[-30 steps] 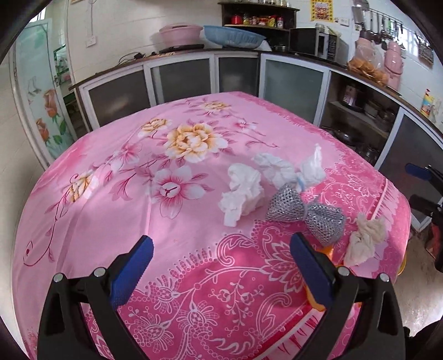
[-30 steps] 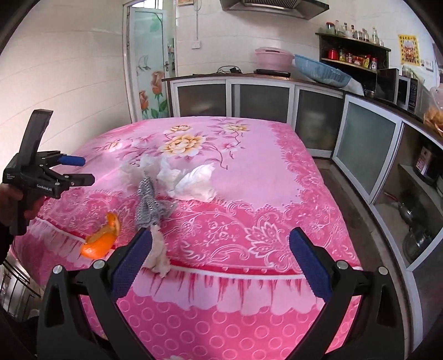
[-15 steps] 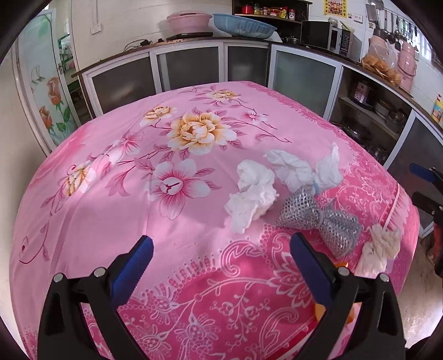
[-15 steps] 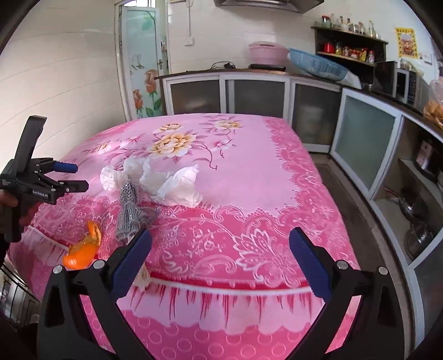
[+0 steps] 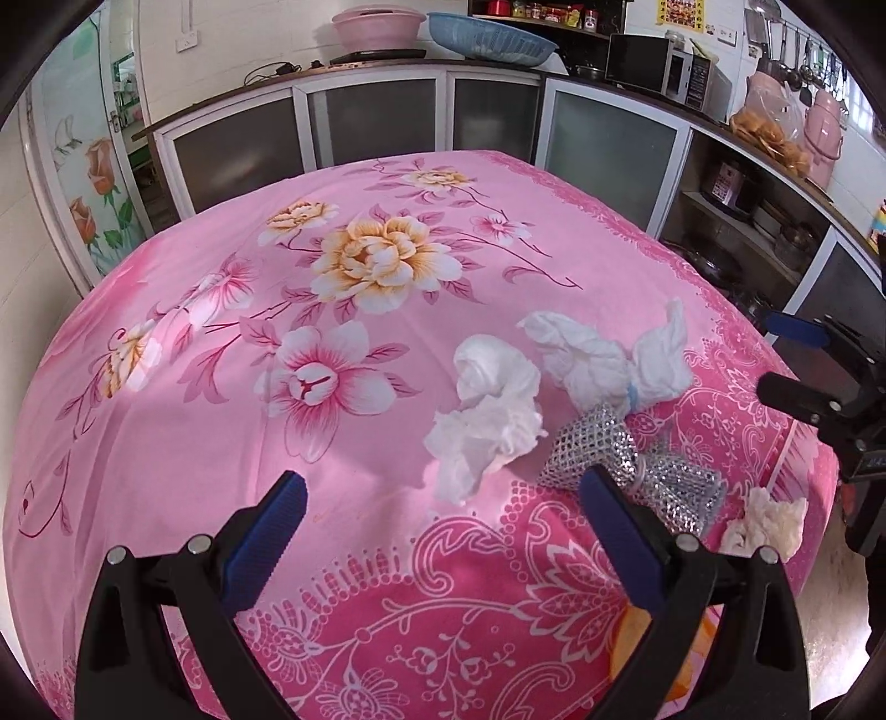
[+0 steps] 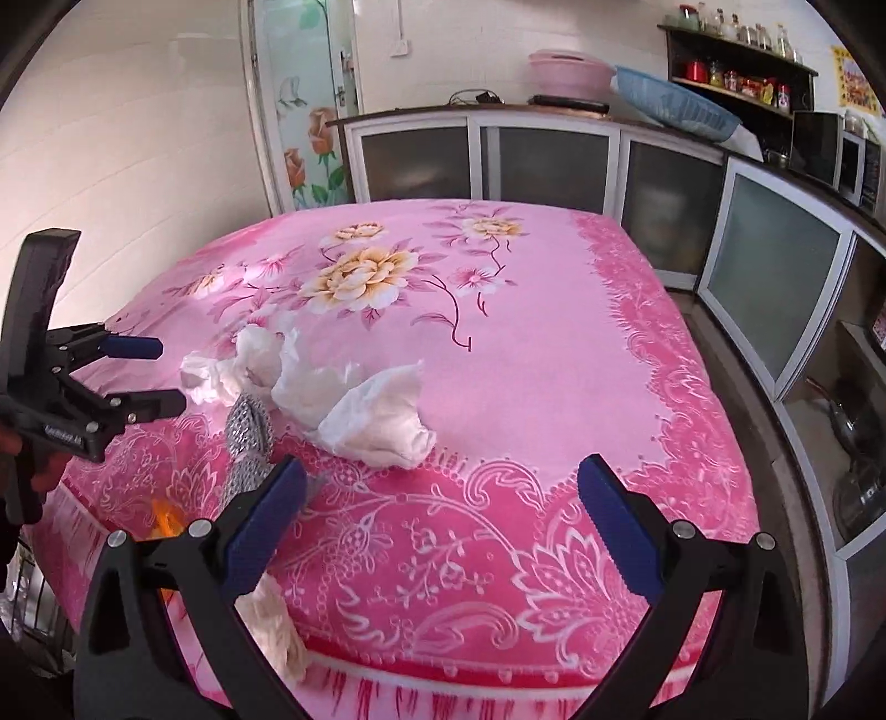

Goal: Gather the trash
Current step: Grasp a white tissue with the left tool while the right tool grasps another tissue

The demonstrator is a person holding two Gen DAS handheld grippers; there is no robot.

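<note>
Bench [image 5: 232,343] covered with a pink floral cloth; trash sits in one cluster near its right front corner, seen from the left wrist view.

Count of items:
- Crumpled white tissues: 2. Nearer tissue [image 5: 487,415] lies just left of the farther tissue [image 5: 603,360], which carries a thin blue band at its waist.
- Silver mesh piece [image 5: 626,459]: 1, pinched in the middle like a bow, touching the farther tissue at its upper end.
- Cream crumpled wad [image 5: 767,520]: 1, at the bench edge, just right of the mesh.
- Orange peel [image 5: 637,637]: 1 (mostly hidden behind the left gripper's right finger, so shape unclear).

Left gripper [image 5: 440,526]: fingers spread wide, nothing between them, hovering above the cloth just short of the nearer tissue.

Right gripper [image 6: 440,526]: fingers likewise spread wide and empty, over the bench's front border; the farther tissue [image 6: 382,415] lies ahead between the fingers, the mesh [image 6: 246,443] beside the left finger.

Behind: cabinet counter [image 5: 387,61] with 1 pink basin [image 5: 379,25] and 1 blue basket [image 5: 493,39].
</note>
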